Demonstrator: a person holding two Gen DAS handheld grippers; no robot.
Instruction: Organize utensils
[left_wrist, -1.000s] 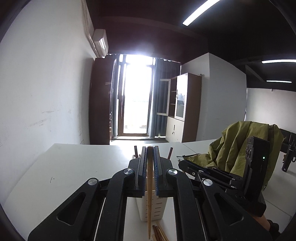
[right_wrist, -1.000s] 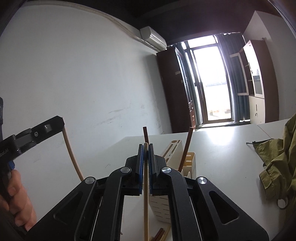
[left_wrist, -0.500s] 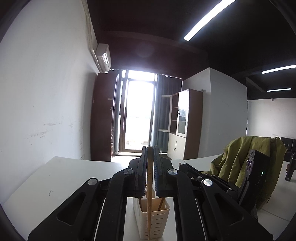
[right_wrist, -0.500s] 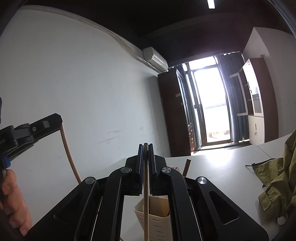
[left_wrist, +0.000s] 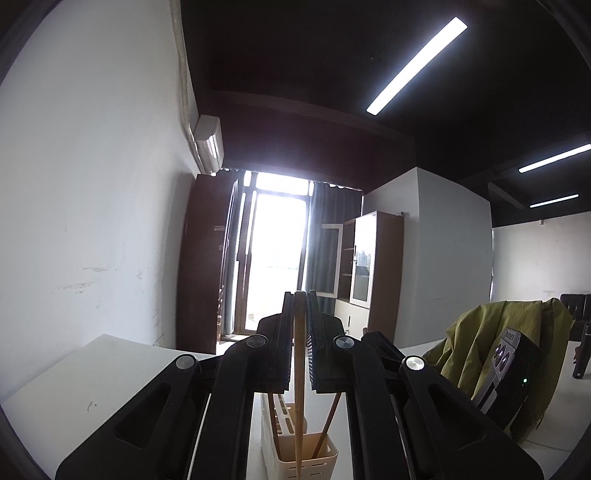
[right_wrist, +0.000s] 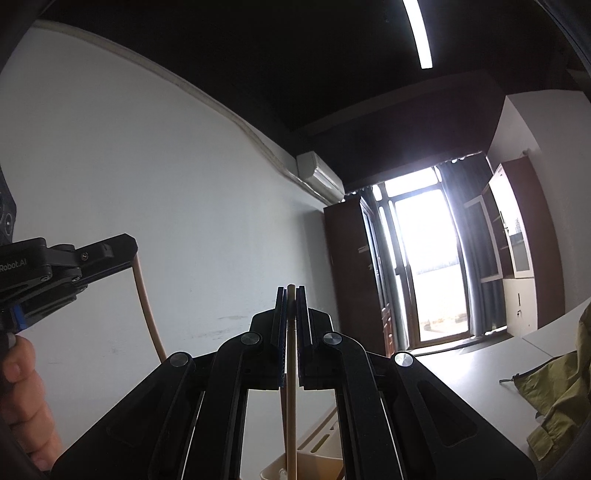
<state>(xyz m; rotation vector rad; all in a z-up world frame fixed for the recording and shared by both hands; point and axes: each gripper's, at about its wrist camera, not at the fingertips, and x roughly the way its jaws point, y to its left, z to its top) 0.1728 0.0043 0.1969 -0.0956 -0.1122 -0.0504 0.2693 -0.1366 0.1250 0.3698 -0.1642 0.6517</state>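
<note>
Both tools are clamped on a chopstick each: left tool (left_wrist: 300, 295) on one (left_wrist: 298, 369), right tool (right_wrist: 291, 290) on another (right_wrist: 291, 387), above the holder (left_wrist: 299, 448) on the surface (dark sticks already inside). Lower straight, release once the tips are in.

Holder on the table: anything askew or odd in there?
Mostly fine. The holder stands upright; one dark chopstick inside leans right instead of standing straight. Each gripper, left and right, clamps a light chopstick hanging straight down over it.
</note>
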